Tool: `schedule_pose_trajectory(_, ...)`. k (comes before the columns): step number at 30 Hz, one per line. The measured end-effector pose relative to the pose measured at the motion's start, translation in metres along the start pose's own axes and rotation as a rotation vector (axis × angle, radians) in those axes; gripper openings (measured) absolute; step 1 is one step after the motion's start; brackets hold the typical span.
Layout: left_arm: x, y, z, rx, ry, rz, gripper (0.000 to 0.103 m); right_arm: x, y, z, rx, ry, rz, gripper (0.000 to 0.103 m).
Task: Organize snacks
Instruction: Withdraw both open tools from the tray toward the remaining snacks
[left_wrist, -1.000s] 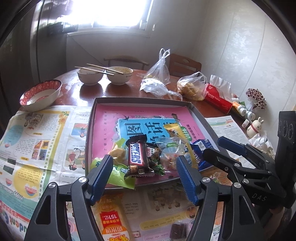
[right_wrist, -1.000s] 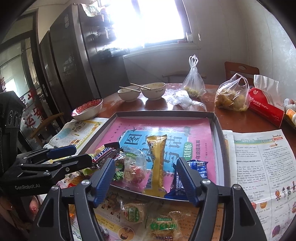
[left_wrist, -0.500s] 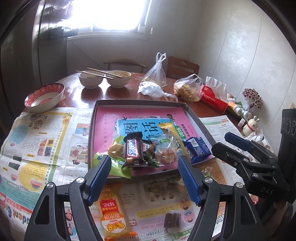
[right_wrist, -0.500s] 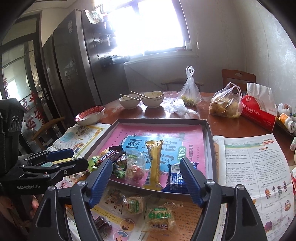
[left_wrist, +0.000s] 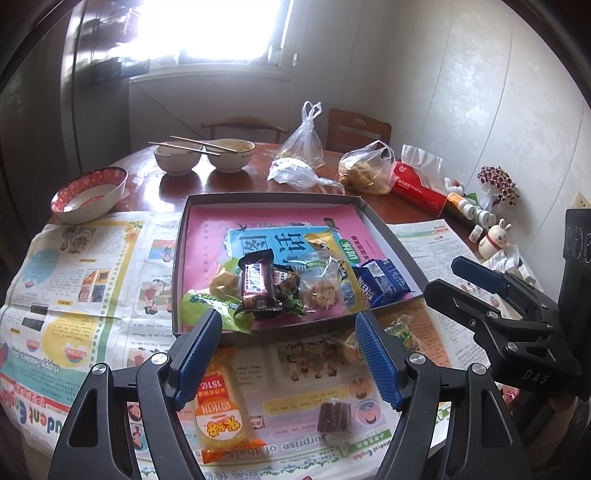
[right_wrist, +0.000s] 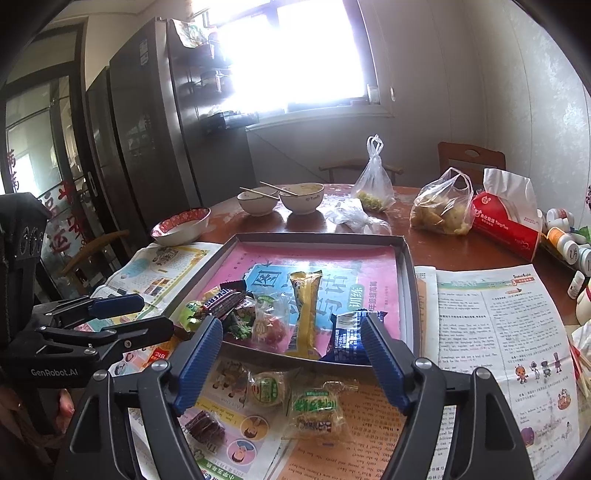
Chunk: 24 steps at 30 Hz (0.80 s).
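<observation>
Snacks (left_wrist: 258, 284) in tray (left_wrist: 177, 280); bowls (left_wrist: 177, 158) behind, newspaper (left_wrist: 81, 280) underneath.

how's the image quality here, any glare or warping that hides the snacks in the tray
Left wrist view: the window is blown out to white, yet the tray and Snickers bar stay readable. Right wrist view: the same window glare, a pale sheen on the tray's pink liner, the fridge dim. Both views bend straight edges and go black at the corners.

I read "GenRobot.AI" on the left hand-held gripper (right_wrist: 122, 314), "DAS" on the right hand-held gripper (left_wrist: 469, 280), and "15.12" upside down on the orange snack packet (left_wrist: 221, 410), lower centre.
</observation>
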<state>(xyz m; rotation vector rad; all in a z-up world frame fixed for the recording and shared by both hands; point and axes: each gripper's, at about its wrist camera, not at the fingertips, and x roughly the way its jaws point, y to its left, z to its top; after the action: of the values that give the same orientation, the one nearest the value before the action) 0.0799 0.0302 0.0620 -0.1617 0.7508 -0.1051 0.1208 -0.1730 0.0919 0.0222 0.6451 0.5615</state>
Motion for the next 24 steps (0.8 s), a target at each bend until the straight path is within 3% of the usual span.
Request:
schedule_pose_trajectory(15,-0.007,-0.013,-0.013,0.045,0.020,-0.034,0.078,-0.012,-0.001,-0.006,0.006,-0.012,0.009,0.084)
schedule_pose_trajectory(24,0.003,-0.017,-0.024,0.058,0.074,-0.030,0.078,-0.008,-0.004,-0.017,0.009,0.023,-0.011,0.084)
